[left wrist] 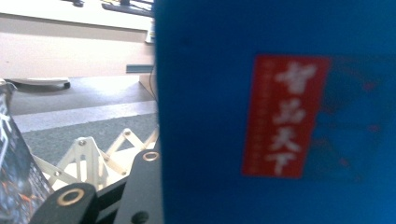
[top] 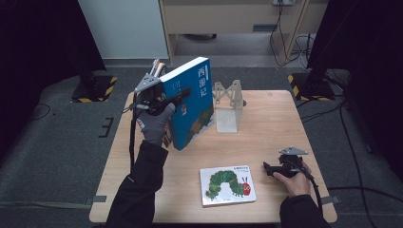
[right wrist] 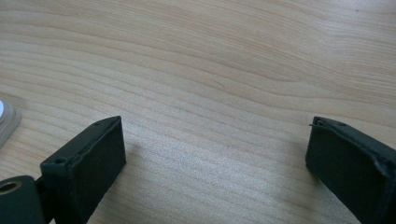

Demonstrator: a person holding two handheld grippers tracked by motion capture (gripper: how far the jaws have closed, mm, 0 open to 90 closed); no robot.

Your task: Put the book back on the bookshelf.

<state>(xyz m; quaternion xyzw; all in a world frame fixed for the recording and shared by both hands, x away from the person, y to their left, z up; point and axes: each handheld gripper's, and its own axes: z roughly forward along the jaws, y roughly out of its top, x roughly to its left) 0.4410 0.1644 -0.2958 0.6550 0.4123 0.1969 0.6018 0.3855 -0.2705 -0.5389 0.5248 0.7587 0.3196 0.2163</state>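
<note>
— Progress so far, as you read it?
— Blue book [top: 190, 102] is lifted clear of the surface [top: 266, 133], tilted, clamped in the left tool [top: 164, 100]; in the left gripper view its cover [left wrist: 275, 116] sits hard against that tool's black jaw, so the grip looks firm
— And the white rack [top: 228, 107]?
— Stands empty just beside the book, toward the far edge; I judge the book is headed there, not yet slotted
— Right tool [top: 270, 168]?
— Jaws spread wide with nothing between them, low over bare wood; it rests near the caterpillar book [top: 227, 184], which lies flat at the near edge
— What remains?
— Seating the blue book in the rack; then, likely, picking up the caterpillar book
</note>
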